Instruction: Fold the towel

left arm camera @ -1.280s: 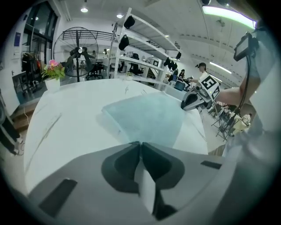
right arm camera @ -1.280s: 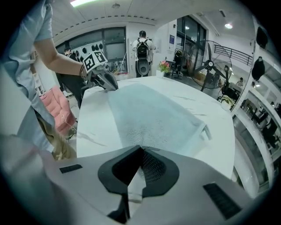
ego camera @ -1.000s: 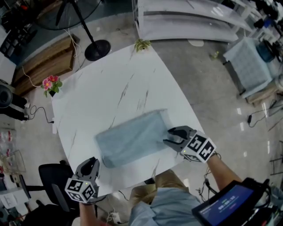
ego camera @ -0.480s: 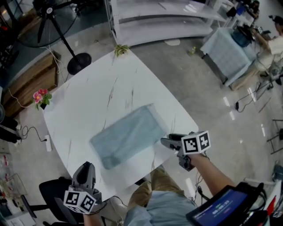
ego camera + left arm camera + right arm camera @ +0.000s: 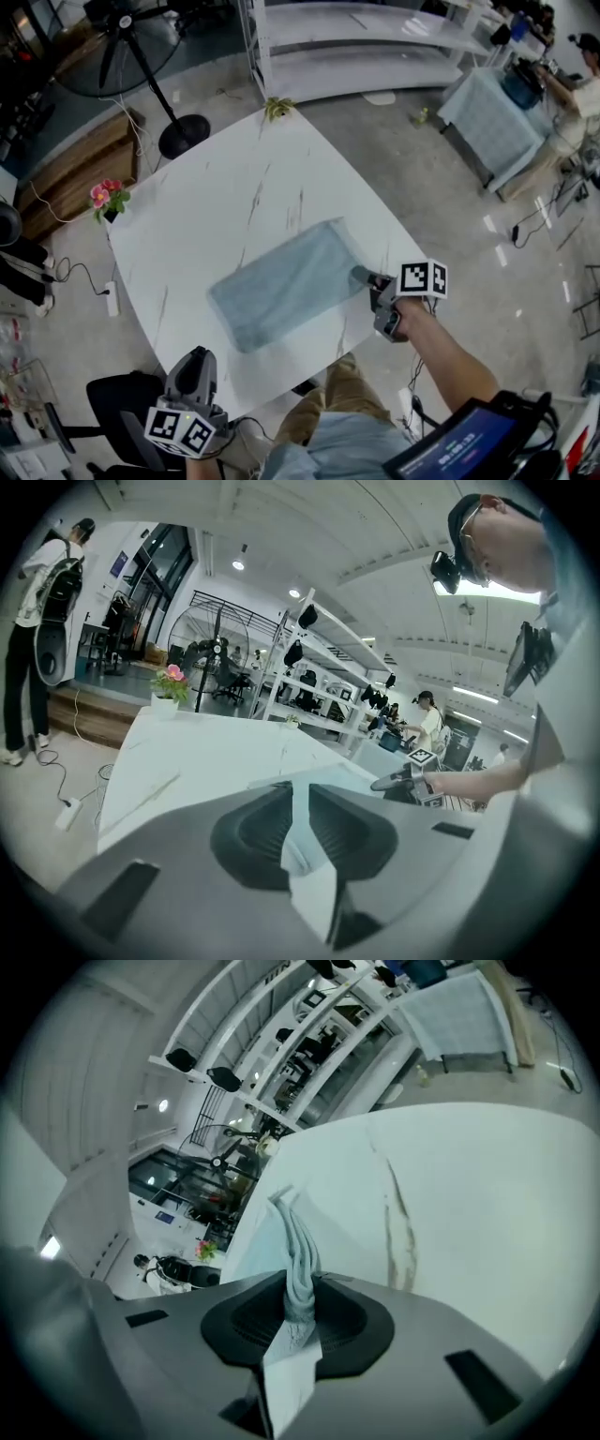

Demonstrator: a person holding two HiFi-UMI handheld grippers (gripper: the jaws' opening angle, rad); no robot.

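A pale blue-grey towel (image 5: 286,283) lies folded into a rectangle on the white marble table (image 5: 216,206). My right gripper (image 5: 366,278) is at the towel's right corner, and its jaws have just been closing. In the right gripper view they (image 5: 298,1309) pinch a bunched ridge of the towel (image 5: 300,1251). My left gripper (image 5: 197,361) hangs off the table's near edge, apart from the towel. Its jaws (image 5: 298,822) stand a narrow slit apart with nothing between them. The left gripper view shows the towel (image 5: 323,775) lying ahead and the right gripper (image 5: 389,783) beyond it.
A pink flower pot (image 5: 108,197) stands at the table's left corner and a small plant (image 5: 278,108) at its far corner. On the floor are a fan stand (image 5: 183,131), white shelving (image 5: 356,47) and a black chair (image 5: 122,403). A person (image 5: 42,630) stands at the left.
My right gripper has rolled over, moved onto the towel's right corner and closed on it. My left gripper has drawn back from the table's near edge.
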